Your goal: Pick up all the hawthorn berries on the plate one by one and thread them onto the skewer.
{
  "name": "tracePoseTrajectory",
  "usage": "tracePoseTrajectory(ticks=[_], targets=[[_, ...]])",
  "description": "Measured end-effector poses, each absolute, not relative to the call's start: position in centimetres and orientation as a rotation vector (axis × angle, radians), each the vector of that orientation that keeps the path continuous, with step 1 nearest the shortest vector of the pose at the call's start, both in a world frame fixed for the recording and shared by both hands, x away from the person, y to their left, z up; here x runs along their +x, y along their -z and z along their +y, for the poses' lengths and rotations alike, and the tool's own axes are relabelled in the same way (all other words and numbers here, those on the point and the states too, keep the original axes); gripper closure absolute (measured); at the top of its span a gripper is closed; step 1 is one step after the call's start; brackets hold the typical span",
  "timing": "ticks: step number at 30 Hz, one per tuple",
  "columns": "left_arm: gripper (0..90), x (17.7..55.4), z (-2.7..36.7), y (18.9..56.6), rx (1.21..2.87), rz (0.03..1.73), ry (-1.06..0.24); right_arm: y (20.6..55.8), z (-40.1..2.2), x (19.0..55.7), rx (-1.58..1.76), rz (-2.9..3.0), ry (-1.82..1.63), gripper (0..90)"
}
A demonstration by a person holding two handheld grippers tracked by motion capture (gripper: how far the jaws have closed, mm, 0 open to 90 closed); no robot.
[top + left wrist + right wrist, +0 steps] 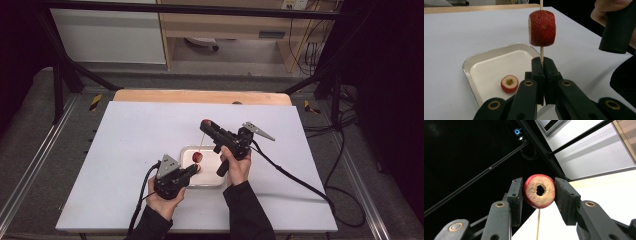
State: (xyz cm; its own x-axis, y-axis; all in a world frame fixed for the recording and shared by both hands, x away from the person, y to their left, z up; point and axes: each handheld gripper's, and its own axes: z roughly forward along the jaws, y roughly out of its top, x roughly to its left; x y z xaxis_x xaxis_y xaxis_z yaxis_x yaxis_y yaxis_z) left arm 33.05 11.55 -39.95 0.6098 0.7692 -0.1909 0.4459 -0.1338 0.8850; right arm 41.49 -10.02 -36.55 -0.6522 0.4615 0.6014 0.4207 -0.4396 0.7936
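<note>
The left tongs (543,75) pinched shut on a thin wooden skewer (541,53), while the right tongs (539,195) clamped a cored, red-skinned fruit slice (539,191).

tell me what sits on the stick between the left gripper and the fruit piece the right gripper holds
One red fruit piece is threaded on the stick, above the left gripper and below the piece in the right gripper; the left gripper view shows it best.

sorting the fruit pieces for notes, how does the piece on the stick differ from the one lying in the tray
The piece on the stick is threaded on the skewer above the white tray; the piece in the tray lies loose on its floor. The skewered one looks taller and shows its red speckled side; the tray one looks flatter, pale cut face and hollow core up. Both are red-skinned.
</note>
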Motion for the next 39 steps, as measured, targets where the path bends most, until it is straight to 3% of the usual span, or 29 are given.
tracePoseTrajectory(ticks=[15,33,39], targets=[[88.7,33.6,10.6,39.7,1.692,1.050,-0.321,37.1,-9.6,41.0,1.280,1.671,-2.302,60.4],[88.7,34.6,11.8,39.3,1.723,1.008,-0.366,38.4,-8.7,39.9,1.251,1.860,-2.204,59.6],[88.7,34.5,13.2,39.5,1.769,0.996,-0.389,37.5,-9.5,40.0,1.193,1.909,-2.079,34.9]])
